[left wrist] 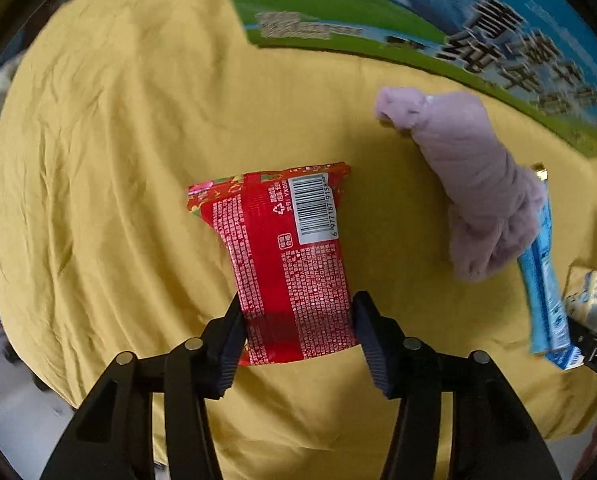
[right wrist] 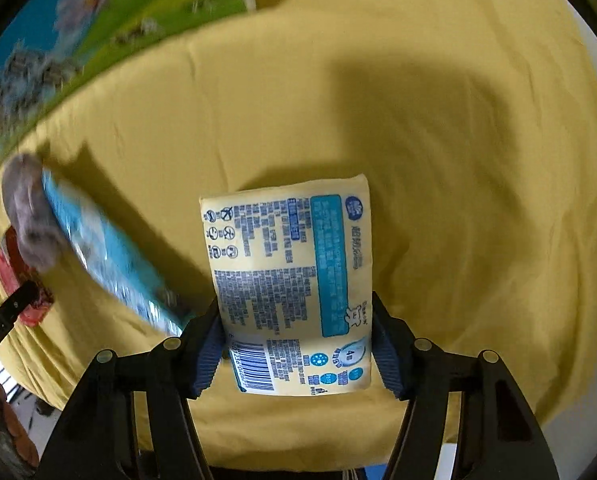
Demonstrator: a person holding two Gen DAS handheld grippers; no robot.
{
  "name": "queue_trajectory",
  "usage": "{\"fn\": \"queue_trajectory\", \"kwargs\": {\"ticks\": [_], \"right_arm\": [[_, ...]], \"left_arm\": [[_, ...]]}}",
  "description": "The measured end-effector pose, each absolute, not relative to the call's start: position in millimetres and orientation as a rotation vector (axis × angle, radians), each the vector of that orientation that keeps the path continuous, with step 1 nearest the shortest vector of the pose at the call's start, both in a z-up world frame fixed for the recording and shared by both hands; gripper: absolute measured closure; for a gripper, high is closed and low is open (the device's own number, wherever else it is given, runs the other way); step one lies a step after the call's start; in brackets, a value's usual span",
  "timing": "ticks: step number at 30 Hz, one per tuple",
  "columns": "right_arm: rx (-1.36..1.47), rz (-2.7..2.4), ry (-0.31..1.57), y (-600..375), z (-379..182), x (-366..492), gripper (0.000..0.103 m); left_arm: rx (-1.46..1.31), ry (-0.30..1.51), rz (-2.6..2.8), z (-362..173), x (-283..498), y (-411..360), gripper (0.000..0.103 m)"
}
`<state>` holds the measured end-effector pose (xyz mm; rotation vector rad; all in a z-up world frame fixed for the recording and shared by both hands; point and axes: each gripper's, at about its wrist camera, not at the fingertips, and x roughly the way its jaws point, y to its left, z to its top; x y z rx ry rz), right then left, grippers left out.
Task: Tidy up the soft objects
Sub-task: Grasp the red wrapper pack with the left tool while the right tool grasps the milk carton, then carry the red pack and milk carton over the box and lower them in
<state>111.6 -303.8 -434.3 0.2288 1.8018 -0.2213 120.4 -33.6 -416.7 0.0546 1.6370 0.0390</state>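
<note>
My left gripper (left wrist: 298, 328) is shut on a red snack packet (left wrist: 286, 256), barcode side up, over the yellow cloth (left wrist: 118, 140). My right gripper (right wrist: 296, 344) is shut on a pale yellow tissue pack (right wrist: 294, 276) with blue print. A rolled mauve cloth (left wrist: 470, 184) lies to the right of the red packet, and a blue packet (left wrist: 544, 276) lies against it. In the right wrist view the mauve cloth (right wrist: 28, 212) and blue packet (right wrist: 110, 256) are at the left, blurred, with the red packet (right wrist: 14, 276) partly hidden behind them.
A large box with blue and green print (left wrist: 418, 12) stands along the far edge of the cloth; it also shows in the right wrist view (right wrist: 78, 28). The other gripper's black tip (left wrist: 596, 354) reaches in at the right edge. The cloth's front edge drops to the floor (left wrist: 18, 420).
</note>
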Motion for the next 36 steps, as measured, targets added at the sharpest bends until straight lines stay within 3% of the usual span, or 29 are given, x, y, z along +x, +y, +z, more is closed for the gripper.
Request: {"fn": "queue_trajectory", "kwargs": {"ticks": [7, 16, 27, 36], "right_arm": [[0.155, -0.26, 1.759, -289, -445, 108, 0.036], [0.185, -0.268, 1.758, -284, -449, 119, 0.037], [0.207, -0.195, 1.622, -279, -382, 104, 0.038], [0.255, -0.077, 1.503, -258, -292, 107, 0.038]], "left_arm": [[-0.02, 1.655, 0.068, -435, 140, -27, 0.049], [-0.016, 1.617, 0.057, -424, 139, -15, 0.06], [0.032, 1.464, -0.008, -324, 120, -45, 0.06], [0.026, 1.335, -0.138, -219, 127, -59, 0.061]]}}
